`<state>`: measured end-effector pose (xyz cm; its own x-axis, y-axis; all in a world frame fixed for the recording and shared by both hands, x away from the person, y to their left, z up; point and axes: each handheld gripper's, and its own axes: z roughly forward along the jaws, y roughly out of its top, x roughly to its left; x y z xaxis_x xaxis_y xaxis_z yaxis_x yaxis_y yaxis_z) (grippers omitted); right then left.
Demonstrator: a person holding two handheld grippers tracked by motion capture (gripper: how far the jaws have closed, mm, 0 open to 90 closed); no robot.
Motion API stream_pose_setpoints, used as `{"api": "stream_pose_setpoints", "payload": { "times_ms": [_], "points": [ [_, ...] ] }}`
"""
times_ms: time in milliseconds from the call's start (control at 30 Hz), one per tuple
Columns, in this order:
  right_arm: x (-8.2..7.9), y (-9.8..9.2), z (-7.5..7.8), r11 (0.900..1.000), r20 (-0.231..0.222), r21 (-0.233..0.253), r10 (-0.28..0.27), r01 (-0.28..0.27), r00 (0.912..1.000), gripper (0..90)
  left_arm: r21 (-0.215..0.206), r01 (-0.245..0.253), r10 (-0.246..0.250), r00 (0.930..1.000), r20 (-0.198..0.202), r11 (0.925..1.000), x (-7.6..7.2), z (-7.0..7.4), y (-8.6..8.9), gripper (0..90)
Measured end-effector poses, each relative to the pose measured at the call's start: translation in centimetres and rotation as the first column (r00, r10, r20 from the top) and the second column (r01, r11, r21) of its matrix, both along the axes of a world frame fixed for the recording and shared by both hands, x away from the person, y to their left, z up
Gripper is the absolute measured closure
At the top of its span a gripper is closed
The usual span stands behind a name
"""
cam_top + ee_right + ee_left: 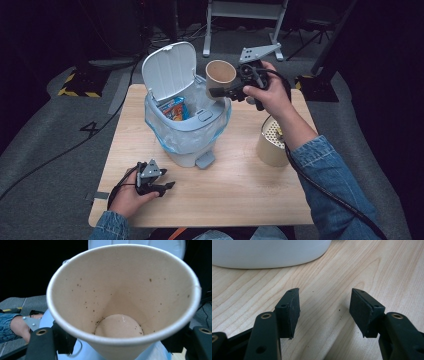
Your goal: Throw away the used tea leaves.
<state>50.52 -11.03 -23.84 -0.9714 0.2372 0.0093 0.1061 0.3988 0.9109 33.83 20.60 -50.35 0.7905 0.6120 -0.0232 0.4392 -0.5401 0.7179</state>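
Note:
A tan paper cup [219, 76] hangs over the right rim of a small white pedal bin [187, 127], held tilted by my right gripper [220, 93], which is shut on it. In the right gripper view the cup [122, 300] is empty apart from dark specks on its inner wall. The bin's lid [170, 68] stands open, and a colourful wrapper [173, 108] lies inside its clear bag liner. My left gripper [170, 186] rests low on the wooden table [240, 195] in front of the bin. Its jaws are open, and between the pads [291, 312] is bare wood.
A second tan cup-like container [272, 143] stands on the table at the right, under my right forearm. The bin's foot pedal [205, 160] faces the front. Grey floor, cables and metal stand legs [245, 20] surround the table. The bin's white base [269, 252] lies just ahead of the left jaws.

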Motion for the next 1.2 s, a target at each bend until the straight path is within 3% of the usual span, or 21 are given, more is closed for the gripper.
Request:
{"api": "stream_pose_setpoints", "payload": {
  "times_ms": [433, 733, 833, 900, 967, 1000, 1067, 1200],
  "points": [
    [0.4, 5.1, -1.7, 0.992, -0.011, -0.125, -0.025, 0.023, 0.9996, 28.3, 0.003, 0.008, -0.008, 0.9999, 0.008, 1.0, 0.2, 0.0, -0.1, 41.7],
    [0.4, 6.3, -2.3, 0.976, -0.005, -0.214, -0.052, 0.05, 0.9986, 28.3, 0.004, 0.008, -0.008, 0.9999, 0.008, 1.0, 0.2, 0.0, -0.1, 41.6],
    [0.5, 6.7, -2.4, 0.966, 0.02, -0.25, -0.062, 0.065, 0.9979, 27.9, 0.004, 0.009, -0.009, 0.9999, 0.009, 1.0, 0.2, 0.0, -0.1, 41.6],
    [0.5, 6.9, -2.4, 0.962, 0.013, -0.268, -0.047, 0.049, 0.9988, 25.7, 0.004, 0.008, -0.008, 0.9999, 0.008, 1.0, 0.2, 0.0, -0.2, 41.7],
    [0.4, 7.0, -2.4, 0.963, 0.051, -0.261, -0.054, 0.066, 0.9972, 16.8, 0.004, 0.009, -0.009, 0.9999, 0.008, 1.0, 0.2, 0.0, -0.2, 41.7],
    [0.4, 7.0, -2.4, 0.964, 0.05, -0.257, -0.05, 0.061, 0.9975, 15.6, 0.004, 0.009, -0.009, 0.9999, 0.008, 0.9999, 0.2, 0.0, -0.2, 41.7],
    [0.4, 7.1, -2.5, 0.972, 0.053, -0.231, -0.039, 0.05, 0.9978, 15.7, 0.004, 0.009, -0.009, 0.9999, 0.009, 1.0, 0.2, 0.0, -0.2, 41.7],
    [0.4, 7.0, -2.4, 0.979, 0.078, -0.189, -0.067, 0.081, 0.9947, 16.0, 0.004, 0.011, -0.011, 0.9999, 0.008, 0.9999, 0.2, 0.0, -0.1, 41.6]
  ]
}}
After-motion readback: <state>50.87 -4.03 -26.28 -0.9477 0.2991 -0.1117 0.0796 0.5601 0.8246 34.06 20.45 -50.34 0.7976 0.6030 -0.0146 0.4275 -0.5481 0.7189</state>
